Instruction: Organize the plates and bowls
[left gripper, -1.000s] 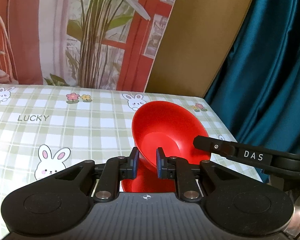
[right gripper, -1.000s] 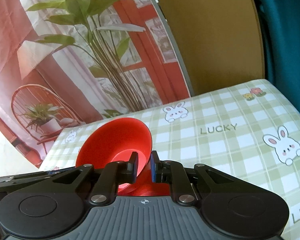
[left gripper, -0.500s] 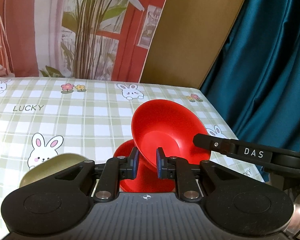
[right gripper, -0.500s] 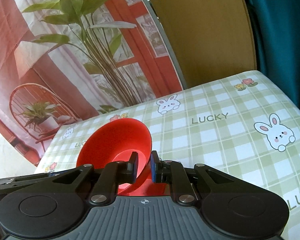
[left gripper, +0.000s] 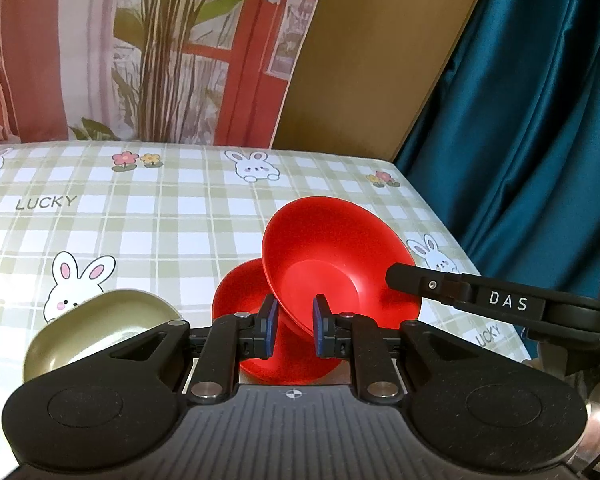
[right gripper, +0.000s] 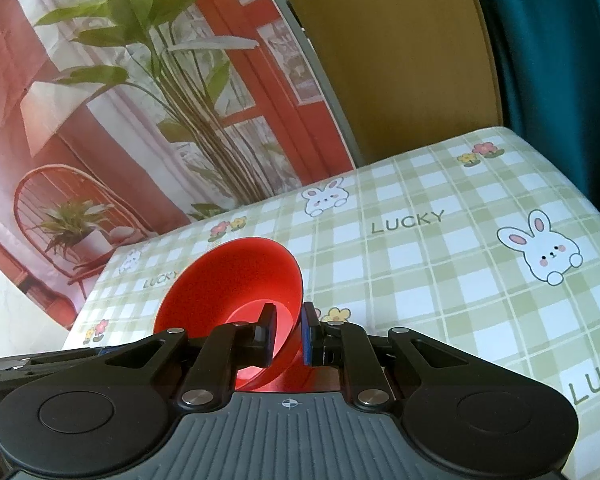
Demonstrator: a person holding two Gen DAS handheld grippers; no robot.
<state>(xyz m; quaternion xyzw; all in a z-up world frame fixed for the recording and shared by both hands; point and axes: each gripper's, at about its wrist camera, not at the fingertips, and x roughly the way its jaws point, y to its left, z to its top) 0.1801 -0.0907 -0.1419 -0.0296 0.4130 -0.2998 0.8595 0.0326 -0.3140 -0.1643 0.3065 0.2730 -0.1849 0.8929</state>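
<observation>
A red bowl (left gripper: pixel 332 256) is held tilted above the table by both grippers. My left gripper (left gripper: pixel 294 330) is shut on its near rim. My right gripper (right gripper: pixel 286 330) is shut on the opposite rim; the bowl also shows in the right wrist view (right gripper: pixel 236 280). The right gripper's finger (left gripper: pixel 420 284) reaches the bowl from the right in the left wrist view. A red plate (left gripper: pixel 236 296) lies on the table under the bowl, partly hidden. An olive-gold bowl (left gripper: pixel 100 328) sits to the plate's left.
The table wears a green checked cloth with bunnies (left gripper: pixel 140 220). Its right edge (left gripper: pixel 440 216) runs beside a teal curtain (left gripper: pixel 520 120). A printed backdrop (left gripper: pixel 140 52) and a brown board (left gripper: pixel 372 52) stand behind the far edge.
Both grippers have lifted and drawn back with the red bowl. The red plate and the olive-gold bowl have come into the left wrist view.
</observation>
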